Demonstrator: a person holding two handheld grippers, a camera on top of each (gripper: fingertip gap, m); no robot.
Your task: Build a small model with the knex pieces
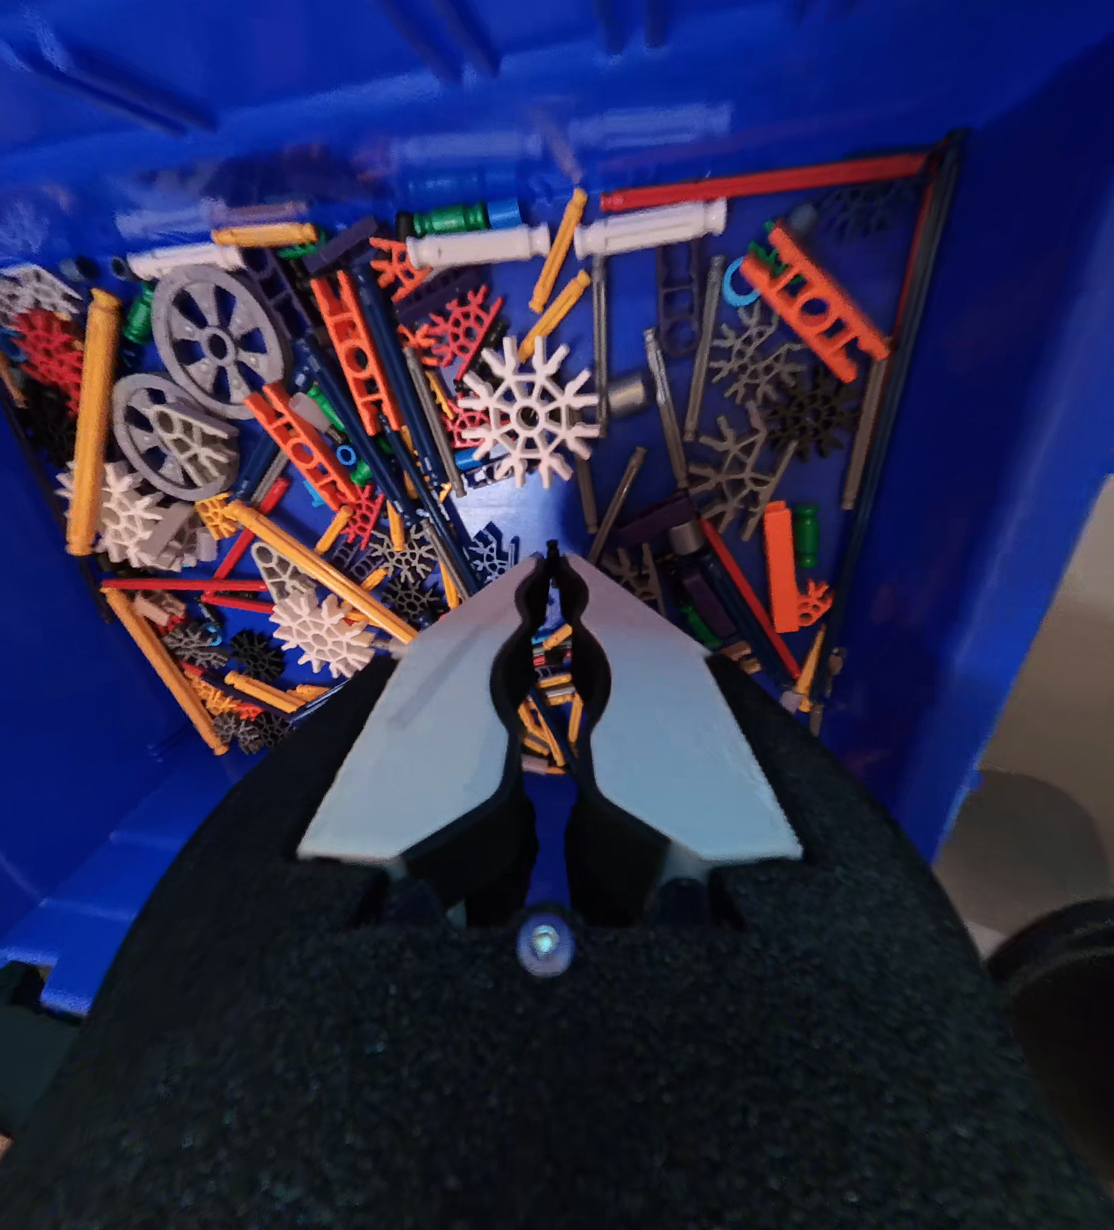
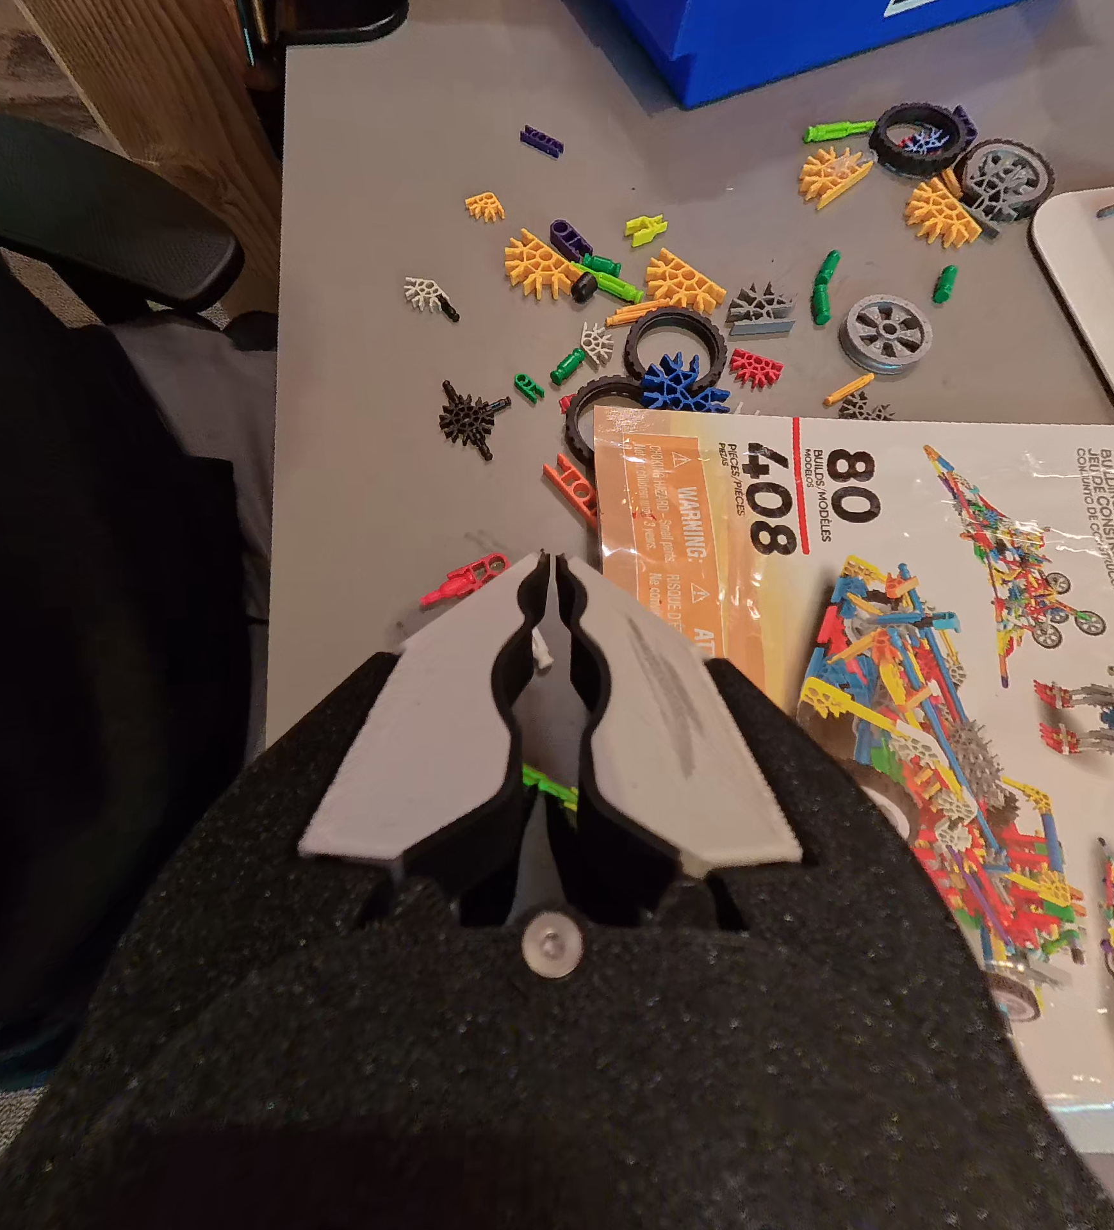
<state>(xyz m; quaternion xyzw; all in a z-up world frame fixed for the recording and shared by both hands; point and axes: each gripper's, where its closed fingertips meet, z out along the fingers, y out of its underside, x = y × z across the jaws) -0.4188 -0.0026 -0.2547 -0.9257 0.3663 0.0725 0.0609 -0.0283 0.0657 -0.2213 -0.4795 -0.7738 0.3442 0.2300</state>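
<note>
Both tongs (image 1: 551, 556) (image 2: 549, 559): grey fingers, wavy blk inner pads, blk textured body, clear centre screw.

1. Blue bin (image 1: 1006, 466): walls close in all sides; floor packed w/ rods, connectors, grey wheels (image 1: 221, 336).
2. Small bare floor patch (image 1: 507, 512) just ahead of tips.
3. Grey table (image 2: 374, 200): open at left; parts scatter (image 2: 667, 333) & printed sheet (image 2: 873, 665) block right.

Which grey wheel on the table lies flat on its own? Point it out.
The bare grey wheel right of the two green rods lies flat and alone. The other grey wheel, further back, wears a black tyre and leans against yellow connectors.
</note>
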